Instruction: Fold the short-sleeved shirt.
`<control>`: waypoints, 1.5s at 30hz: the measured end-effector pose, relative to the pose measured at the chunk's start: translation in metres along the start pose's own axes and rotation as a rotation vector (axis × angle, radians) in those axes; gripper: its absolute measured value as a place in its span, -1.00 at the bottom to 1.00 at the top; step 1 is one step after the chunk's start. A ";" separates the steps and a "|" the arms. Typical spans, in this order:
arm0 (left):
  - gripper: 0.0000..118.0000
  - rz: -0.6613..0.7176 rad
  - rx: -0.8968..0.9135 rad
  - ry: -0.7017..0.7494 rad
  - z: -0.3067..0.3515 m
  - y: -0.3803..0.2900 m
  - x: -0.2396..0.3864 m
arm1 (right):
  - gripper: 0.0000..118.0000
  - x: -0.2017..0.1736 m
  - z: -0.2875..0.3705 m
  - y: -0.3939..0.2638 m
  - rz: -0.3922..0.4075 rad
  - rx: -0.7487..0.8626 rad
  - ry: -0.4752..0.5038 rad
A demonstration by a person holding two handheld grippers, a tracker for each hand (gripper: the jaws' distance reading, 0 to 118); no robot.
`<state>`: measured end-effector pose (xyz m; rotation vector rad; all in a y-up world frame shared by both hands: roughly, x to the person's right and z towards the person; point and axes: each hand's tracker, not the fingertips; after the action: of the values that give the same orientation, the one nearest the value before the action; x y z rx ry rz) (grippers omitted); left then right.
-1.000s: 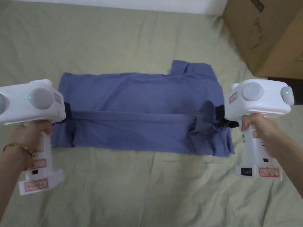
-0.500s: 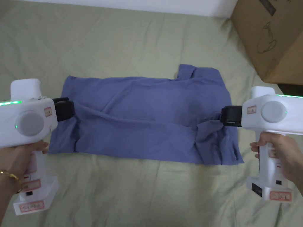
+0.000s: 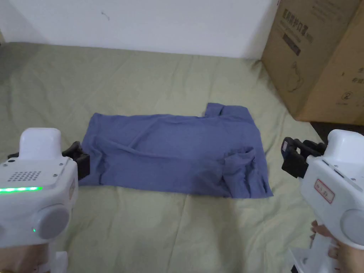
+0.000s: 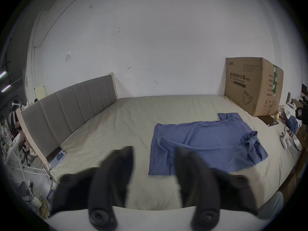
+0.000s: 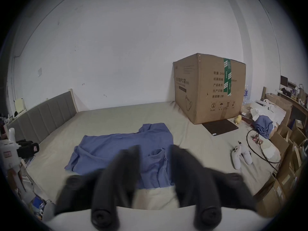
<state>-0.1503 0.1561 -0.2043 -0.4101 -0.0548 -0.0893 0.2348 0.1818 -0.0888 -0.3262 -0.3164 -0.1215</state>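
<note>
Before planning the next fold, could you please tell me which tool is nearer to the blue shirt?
Left. The left tool sits right at the blue shirt's left edge, jaws open. The right tool hangs off its right edge, a clear gap of sheet between, jaws open.

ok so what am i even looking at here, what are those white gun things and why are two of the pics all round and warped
The white things are hand-held grippers: a person holds one in each hand, the left gripper and the right gripper, each with two black fingers at the front. The flat picture comes from a camera on the person's head, looking down. The two round pictures come from wide-angle cameras riding on the grippers themselves, so each shows its own fingers up close. On the pale green bedsheet lies a blue short-sleeved shirt, partly folded into a long band. A cardboard box stands at the far right. Both grippers are open and hold nothing; they sit just off the shirt's two ends.
</note>
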 end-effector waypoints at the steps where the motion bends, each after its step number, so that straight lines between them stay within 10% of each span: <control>1: -0.78 -0.004 0.007 -0.002 0.006 -0.003 0.001 | -0.90 -0.001 0.005 -0.004 -0.001 0.006 -0.010; 21: -0.99 0.150 -0.106 -0.080 -0.016 0.011 -0.019 | -1.00 -0.019 0.011 -0.013 -0.002 -0.034 0.045; 25: 0.43 0.160 -0.303 -0.130 -0.074 0.028 -0.025 | -1.00 -0.024 -0.005 -0.007 0.008 -0.047 0.052; 28: 0.76 0.181 -0.449 -0.168 -0.125 0.028 -0.031 | -1.00 -0.027 -0.018 -0.006 0.011 -0.060 0.043; 42: 0.69 0.186 -0.823 -0.013 -0.255 -0.038 -0.010 | -1.00 -0.024 -0.075 -0.027 0.027 -0.219 0.012; 45: 0.13 0.191 -0.858 -0.026 -0.255 -0.046 -0.012 | -1.00 -0.019 -0.085 -0.029 0.022 -0.234 0.000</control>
<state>-0.1583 0.0127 -0.4207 -1.2704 0.0006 0.0887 0.2359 0.1272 -0.1624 -0.5618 -0.2991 -0.1374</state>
